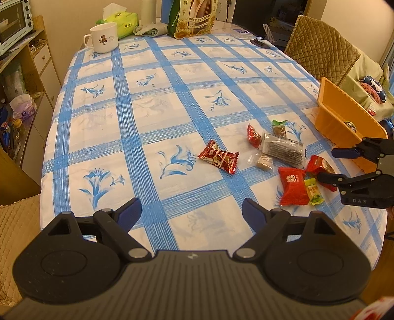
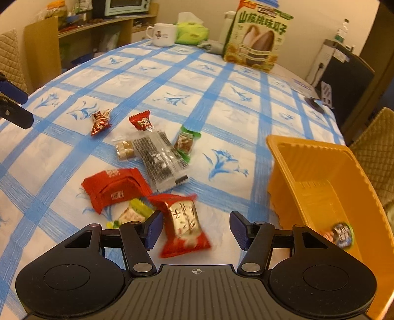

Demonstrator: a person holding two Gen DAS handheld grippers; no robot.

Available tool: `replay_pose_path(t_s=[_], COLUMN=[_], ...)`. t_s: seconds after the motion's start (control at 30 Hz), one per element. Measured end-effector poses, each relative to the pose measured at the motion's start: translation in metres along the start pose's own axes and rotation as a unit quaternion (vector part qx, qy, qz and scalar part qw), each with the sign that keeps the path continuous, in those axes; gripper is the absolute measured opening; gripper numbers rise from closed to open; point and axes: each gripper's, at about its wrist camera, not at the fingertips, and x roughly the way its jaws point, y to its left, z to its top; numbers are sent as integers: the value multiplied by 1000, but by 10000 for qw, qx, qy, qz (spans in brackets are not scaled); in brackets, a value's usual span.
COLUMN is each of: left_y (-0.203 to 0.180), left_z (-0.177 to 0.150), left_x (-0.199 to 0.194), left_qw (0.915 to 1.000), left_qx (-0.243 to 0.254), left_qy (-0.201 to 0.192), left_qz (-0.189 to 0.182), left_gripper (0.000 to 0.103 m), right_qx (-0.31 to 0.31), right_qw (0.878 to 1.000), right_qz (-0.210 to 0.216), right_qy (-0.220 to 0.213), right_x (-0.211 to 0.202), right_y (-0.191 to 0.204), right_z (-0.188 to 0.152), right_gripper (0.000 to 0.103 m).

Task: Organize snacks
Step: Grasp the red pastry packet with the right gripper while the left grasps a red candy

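Several wrapped snacks lie on the blue-checked tablecloth (image 1: 172, 103). A red-and-silver packet (image 2: 183, 222) lies between the open jaws of my right gripper (image 2: 195, 229), which also shows in the left wrist view (image 1: 327, 163). Beside it lie a flat red packet (image 2: 115, 189), a small green candy (image 2: 134, 214), a clear dark bar (image 2: 158, 160), a tan candy (image 2: 125, 150), a green-ended candy (image 2: 186, 144) and two red candies (image 2: 101, 120) (image 2: 141, 120). An orange tray (image 2: 317, 169) holds one small snack (image 2: 342, 233). My left gripper (image 1: 192, 211) is open and empty over bare cloth.
At the far end stand a white mug (image 1: 103, 37), a green tissue pack (image 1: 123, 21) and a large sunflower-seed bag (image 2: 258, 37). Quilted chairs (image 1: 320, 49) stand at the right. A shelf with an oven (image 1: 14, 22) is at the left.
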Motion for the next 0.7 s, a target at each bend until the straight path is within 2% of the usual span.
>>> replay_pose_path(t_s=[0.2, 0.33, 0.57, 0.7], left_y=[-1, -5, -14, -19], left_z=[8, 13, 19, 24], left_x=[7, 12, 28, 40], left_qw=[10000, 9999, 9992, 9985], left_qx=[11, 80, 219, 247], left_qy=[6, -23, -11, -7], left_qz=[-56, -137, -323, -499], left_gripper=[86, 85, 79, 68], right_qx=[324, 573, 1175, 1572], right_qw=[9990, 9977, 9929, 9875], right_qz=[218, 295, 182, 86], right_qy=[211, 201, 80, -5], right_x=[9, 8, -7, -20], right_y=[-3, -4, -13, -21], right_z=[4, 1, -3, -9], right_gripper=[42, 32, 29, 29])
